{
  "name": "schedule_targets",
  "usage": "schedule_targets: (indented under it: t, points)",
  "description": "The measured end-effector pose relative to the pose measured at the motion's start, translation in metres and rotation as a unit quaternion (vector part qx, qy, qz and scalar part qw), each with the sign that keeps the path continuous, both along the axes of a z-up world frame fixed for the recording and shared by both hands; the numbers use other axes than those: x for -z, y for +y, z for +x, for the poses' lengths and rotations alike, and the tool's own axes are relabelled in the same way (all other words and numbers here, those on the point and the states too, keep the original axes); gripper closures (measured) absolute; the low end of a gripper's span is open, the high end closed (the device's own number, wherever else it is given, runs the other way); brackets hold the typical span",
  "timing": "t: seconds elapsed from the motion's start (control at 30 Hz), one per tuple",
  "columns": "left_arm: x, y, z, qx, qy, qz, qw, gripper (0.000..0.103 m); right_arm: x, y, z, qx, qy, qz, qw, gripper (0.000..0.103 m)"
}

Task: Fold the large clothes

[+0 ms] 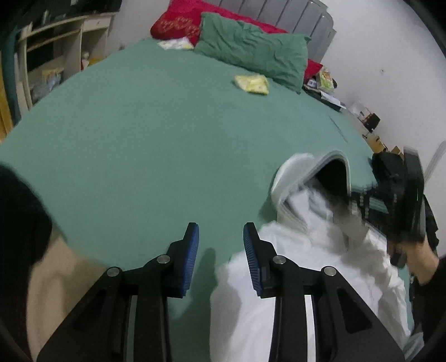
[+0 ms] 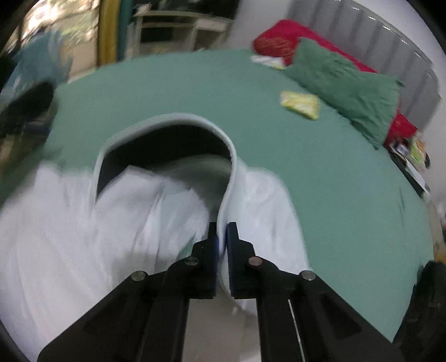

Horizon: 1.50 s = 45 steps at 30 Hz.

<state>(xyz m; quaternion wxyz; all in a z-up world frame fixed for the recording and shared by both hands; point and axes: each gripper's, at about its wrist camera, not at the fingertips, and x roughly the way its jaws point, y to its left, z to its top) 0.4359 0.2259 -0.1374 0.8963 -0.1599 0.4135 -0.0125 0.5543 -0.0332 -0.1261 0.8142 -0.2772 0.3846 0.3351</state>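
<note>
A large white garment point(image 1: 306, 264) lies bunched on the green bed sheet point(image 1: 139, 139) at the near right. Its banded opening point(image 2: 167, 122) is lifted and gapes open. My right gripper point(image 2: 221, 225) is shut on the garment's edge point(image 2: 231, 178) and holds it up; it also shows, blurred, in the left wrist view point(image 1: 356, 206). My left gripper point(image 1: 221, 225) is open and empty above the sheet, just left of the garment.
A green pillow point(image 1: 253, 50) and red bedding point(image 1: 184, 19) lie at the grey headboard. A small yellow packet point(image 1: 252, 83) lies on the sheet. Shelves point(image 1: 55, 50) stand far left. Clutter point(image 1: 368, 119) lines the right wall.
</note>
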Motion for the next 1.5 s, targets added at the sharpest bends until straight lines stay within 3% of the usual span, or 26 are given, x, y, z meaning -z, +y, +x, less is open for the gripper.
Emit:
schedule_targets:
  t: [0.13,0.2,0.23,0.3,0.4,0.5,0.53,0.57,0.6,0.73,0.87,0.93,0.97,1.0,1.03,1.07,1.1,1.17,1.27,1.33,1.37,1.43,1.5]
  points:
    - [-0.007,-0.019,0.033,0.014,-0.005,-0.014,0.9998,0.068,0.018,-0.034,-0.021,-0.021,0.034,-0.014,0.999,0.096]
    - [-0.005,-0.037,0.049,0.033,-0.013,0.004,0.9994,0.06,0.016,-0.047,-0.02,-0.017,0.05,0.013,0.999,0.096]
    - [0.001,-0.051,0.06,0.052,-0.013,0.009,0.9985,0.05,0.013,-0.054,-0.016,-0.014,0.062,0.027,0.998,0.096]
    - [0.018,-0.07,0.074,0.096,0.017,0.013,0.9952,0.045,0.012,-0.063,-0.011,-0.01,0.08,0.037,0.996,0.094]
    - [0.045,-0.094,0.085,0.127,0.058,0.049,0.989,0.045,0.006,-0.077,-0.009,-0.022,0.124,0.05,0.991,0.081]
    - [0.05,-0.101,0.084,0.149,0.057,0.048,0.986,0.045,-0.018,-0.114,0.0,-0.027,0.159,0.111,0.981,0.05]
    - [0.05,-0.101,0.084,0.152,0.058,0.049,0.9856,0.045,-0.026,-0.128,0.006,-0.022,0.159,0.135,0.978,0.029]
    - [0.05,-0.102,0.084,0.157,0.06,0.048,0.9846,0.045,-0.033,-0.141,0.014,-0.008,0.154,0.157,0.975,0.015]
    - [0.05,-0.102,0.087,0.16,0.065,0.047,0.9839,0.045,-0.037,-0.155,0.025,0.015,0.148,0.18,0.972,0.012]
    - [0.05,-0.105,0.088,0.186,0.083,0.042,0.9781,0.038,-0.005,-0.178,0.082,0.087,0.234,0.218,0.944,0.012]
    - [0.051,-0.111,0.091,0.205,0.096,0.049,0.9727,0.034,0.037,-0.163,0.111,0.06,0.363,0.27,0.89,0.012]
    - [0.051,-0.114,0.093,0.208,0.096,0.049,0.9721,0.034,0.046,-0.149,0.107,0.037,0.378,0.266,0.886,0.012]
    - [0.052,-0.117,0.092,0.213,0.092,0.052,0.9714,0.034,0.043,-0.142,0.1,0.019,0.371,0.266,0.889,0.028]
    - [0.052,-0.12,0.09,0.225,0.086,0.056,0.9689,0.036,0.042,-0.135,0.088,-0.002,0.383,0.262,0.886,0.052]
    - [0.052,-0.124,0.089,0.238,0.08,0.062,0.9659,0.047,0.042,-0.125,0.08,-0.015,0.378,0.232,0.896,0.087]
    - [0.052,-0.128,0.088,0.246,0.076,0.069,0.9638,0.062,0.041,-0.115,0.067,-0.022,0.359,0.192,0.913,0.086]
    - [0.051,-0.133,0.088,0.256,0.074,0.074,0.9609,0.067,0.04,-0.109,0.058,-0.034,0.355,0.179,0.917,0.086]
    - [0.045,-0.141,0.089,0.254,0.068,0.091,0.9605,0.082,0.026,-0.101,0.04,-0.051,0.31,0.158,0.936,0.088]
    - [0.026,-0.149,0.09,0.225,0.023,0.134,0.9648,0.089,-0.008,-0.092,0.016,-0.039,0.171,0.115,0.978,0.09]
    - [0.004,-0.153,0.087,0.194,-0.039,0.145,0.9696,0.089,-0.036,-0.088,-0.006,-0.028,0.032,0.098,0.994,0.09]
    - [-0.005,-0.158,0.083,0.183,-0.072,0.167,0.9662,0.088,-0.043,-0.081,-0.024,-0.039,-0.047,0.068,0.996,0.09]
    - [-0.009,-0.174,0.075,0.186,-0.115,0.218,0.9511,0.087,-0.036,-0.067,-0.058,-0.068,-0.175,-0.008,0.982,0.09]
    - [0.004,-0.196,0.069,0.206,-0.105,0.266,0.9359,0.087,-0.015,-0.056,-0.085,-0.091,-0.239,-0.061,0.965,0.09]
